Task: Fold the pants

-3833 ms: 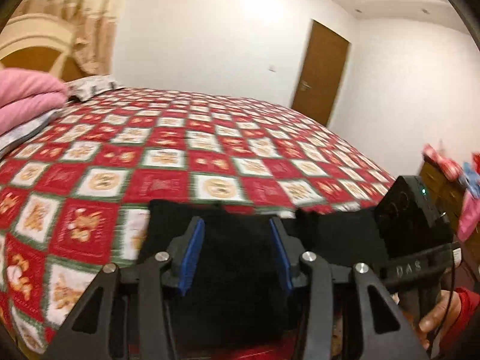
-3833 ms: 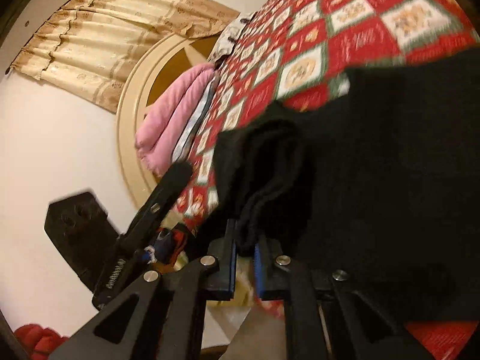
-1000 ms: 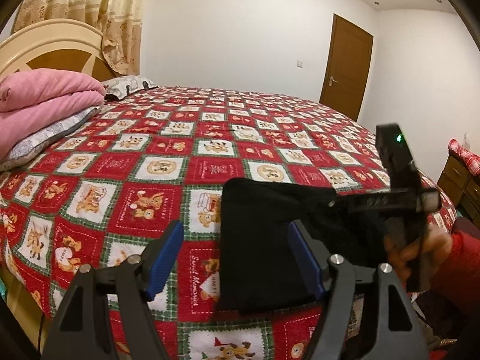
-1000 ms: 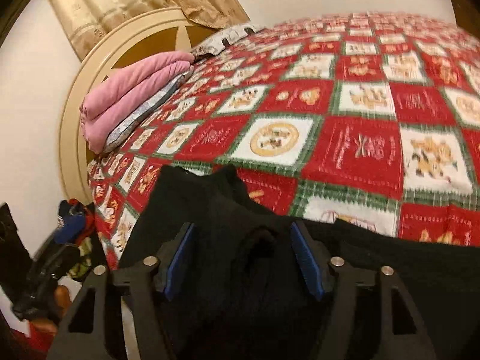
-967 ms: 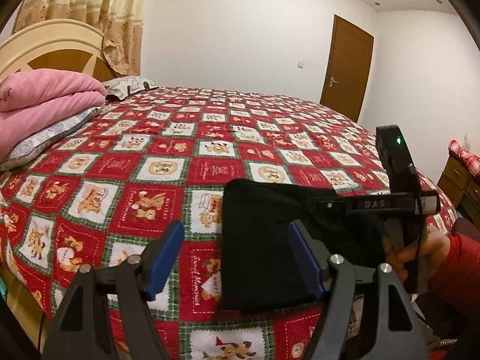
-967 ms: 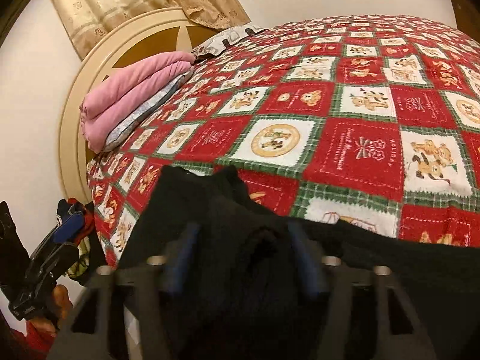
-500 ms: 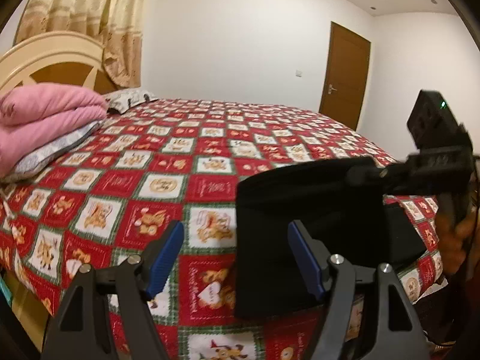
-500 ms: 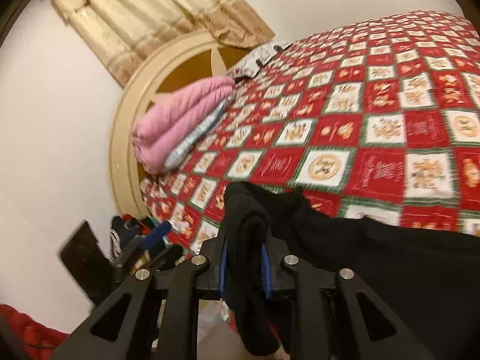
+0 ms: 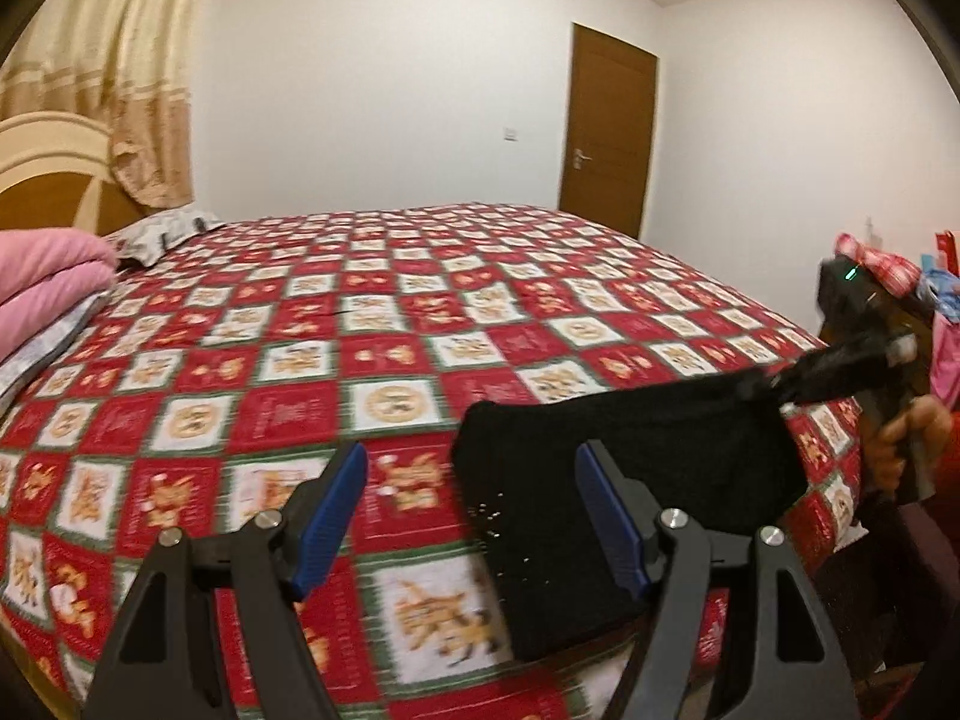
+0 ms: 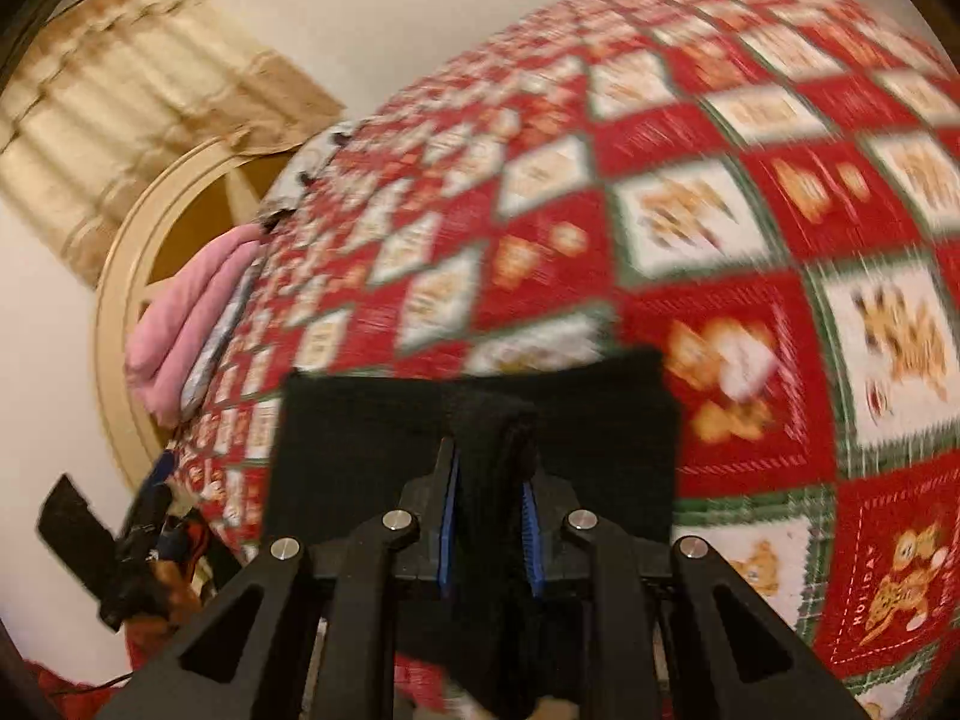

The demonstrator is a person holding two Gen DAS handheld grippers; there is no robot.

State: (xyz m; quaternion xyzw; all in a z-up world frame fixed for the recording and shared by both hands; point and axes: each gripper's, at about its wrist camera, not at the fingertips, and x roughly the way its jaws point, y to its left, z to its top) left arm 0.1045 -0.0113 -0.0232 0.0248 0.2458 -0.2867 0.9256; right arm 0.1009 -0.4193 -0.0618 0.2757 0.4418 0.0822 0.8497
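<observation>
Folded black pants lie at the near right edge of a bed with a red patchwork quilt. My left gripper hovers open over the quilt. Its blue pads press on nothing, and the pants' left edge shows past the right finger. In the left wrist view my right gripper pinches the pants' far right corner and lifts it, with a hand on the handle. The right wrist view shows the right gripper shut on a thick fold of the pants. That view is blurred.
Folded pink bedding and a patterned pillow sit by the headboard at the left. A brown door is in the far wall. A dresser with clothes stands at the right, past the bed's edge.
The right gripper has shut on a fold of the pants and swung right, lifting that corner. The left gripper stayed open and shifted left, so the pants now sit to its right.
</observation>
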